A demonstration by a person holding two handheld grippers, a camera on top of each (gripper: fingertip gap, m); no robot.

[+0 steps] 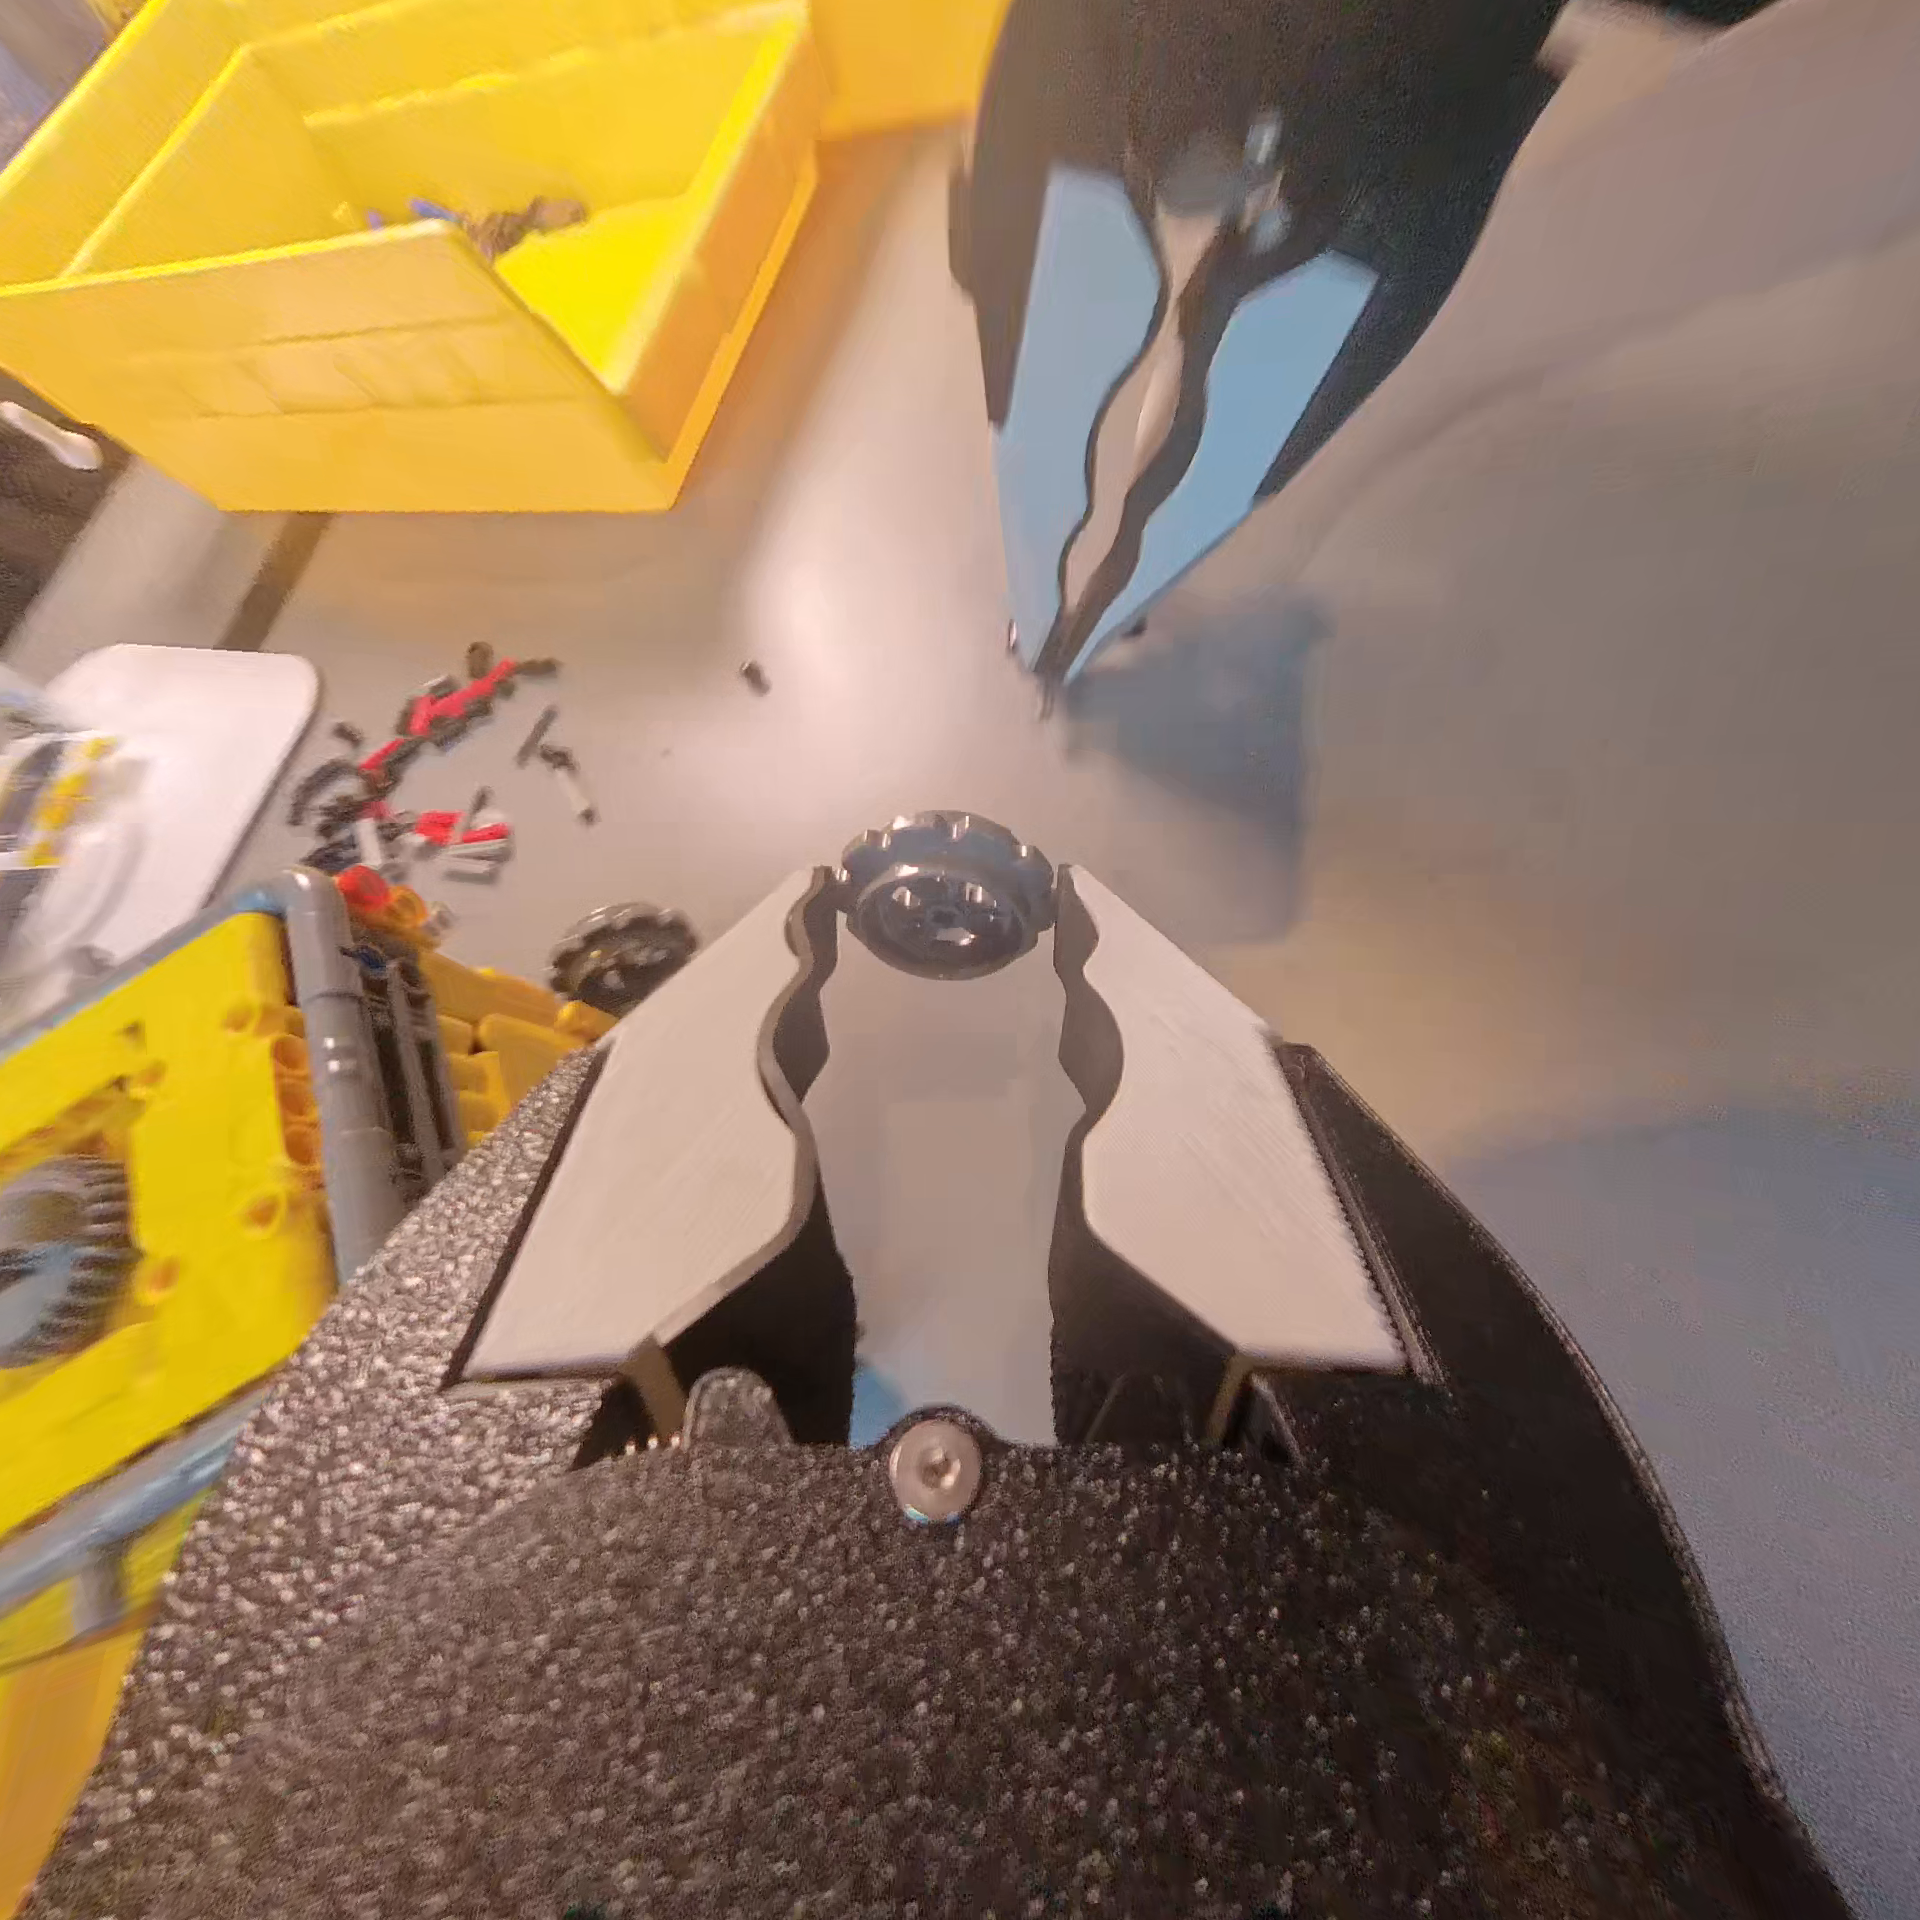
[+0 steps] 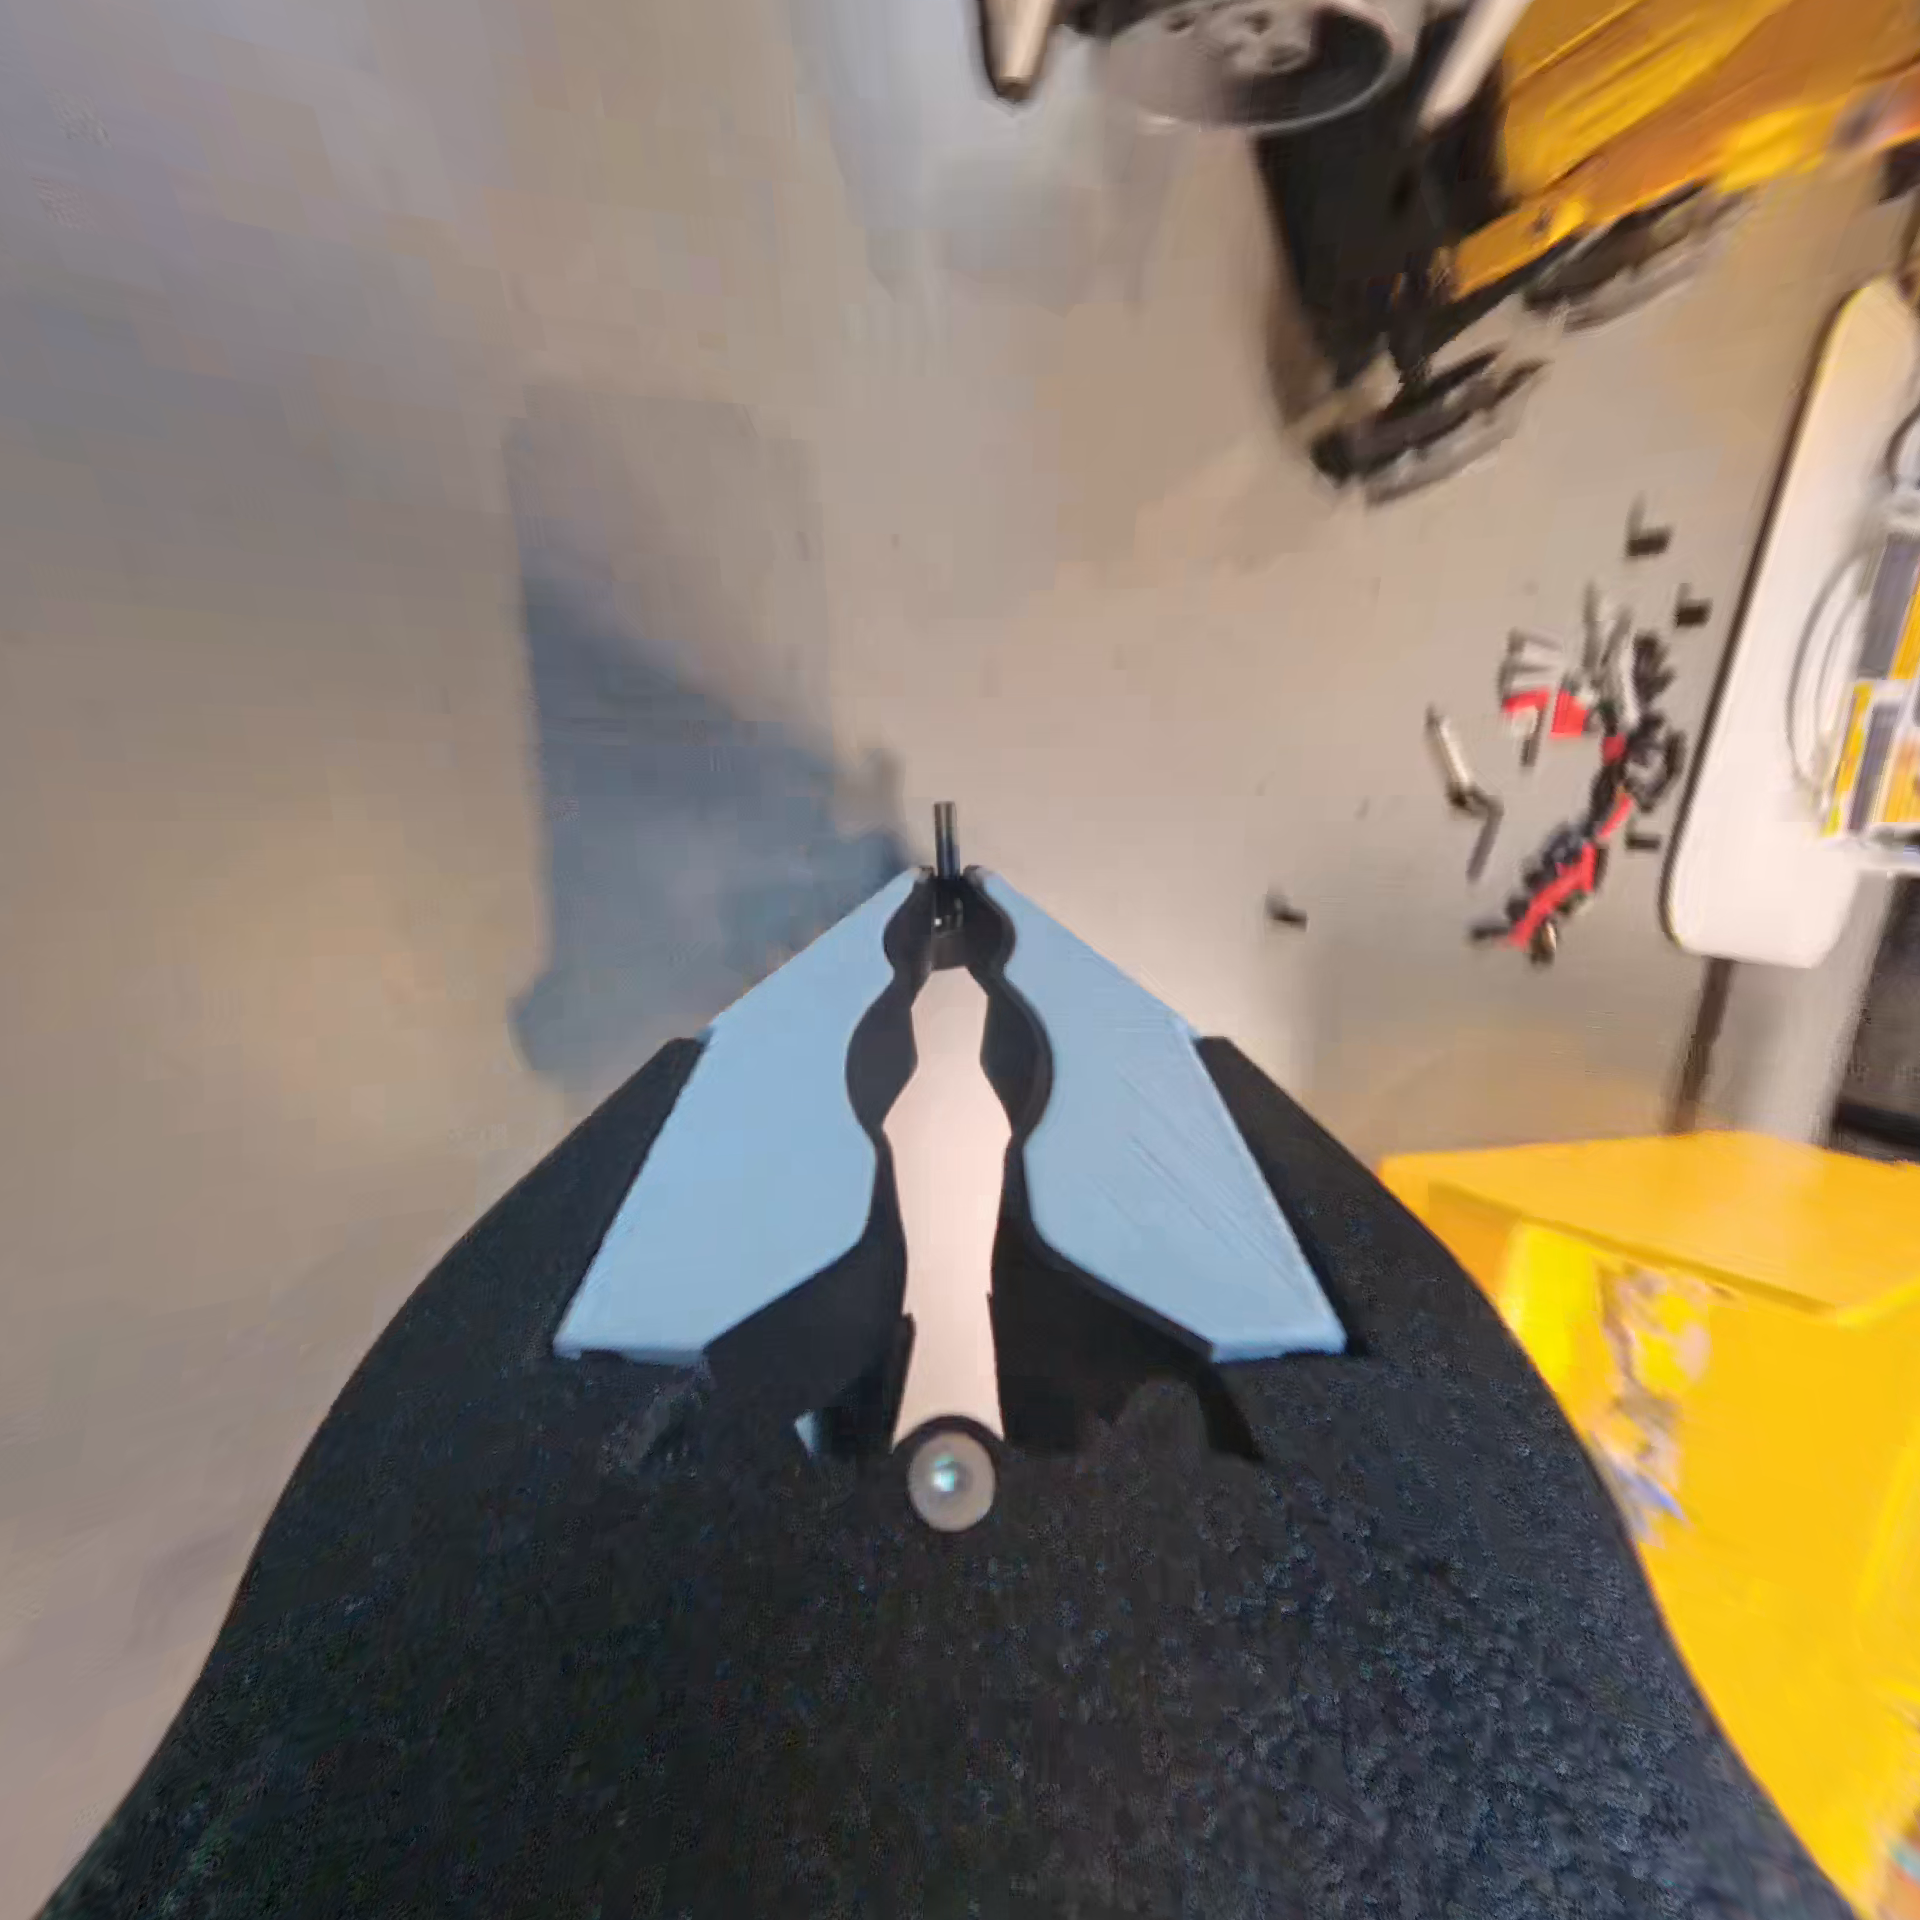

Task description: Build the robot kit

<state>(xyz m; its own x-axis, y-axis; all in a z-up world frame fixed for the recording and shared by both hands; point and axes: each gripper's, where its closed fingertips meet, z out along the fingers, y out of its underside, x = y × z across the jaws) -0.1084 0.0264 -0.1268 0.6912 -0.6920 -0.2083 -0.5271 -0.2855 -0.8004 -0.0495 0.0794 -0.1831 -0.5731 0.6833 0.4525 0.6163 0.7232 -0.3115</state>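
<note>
Between the left claw's (image 1: 940, 914) tips sits a small black ridged plastic wheel (image 1: 943, 906), clamped above the grey worktop (image 1: 1558, 935). Right claw (image 2: 945, 883) pinches a thin black pin (image 2: 943, 831). Yellow brick-built vehicle (image 1: 156, 1143), loose red and black parts (image 1: 436, 769) and yellow plastic bin (image 1: 343, 343) lie leftward.

My two wrist cameras look steeply down along my claws, close above the grey counter (image 1: 1558, 935), facing each other, both catching the loose parts pile (image 2: 1579, 790).
</note>
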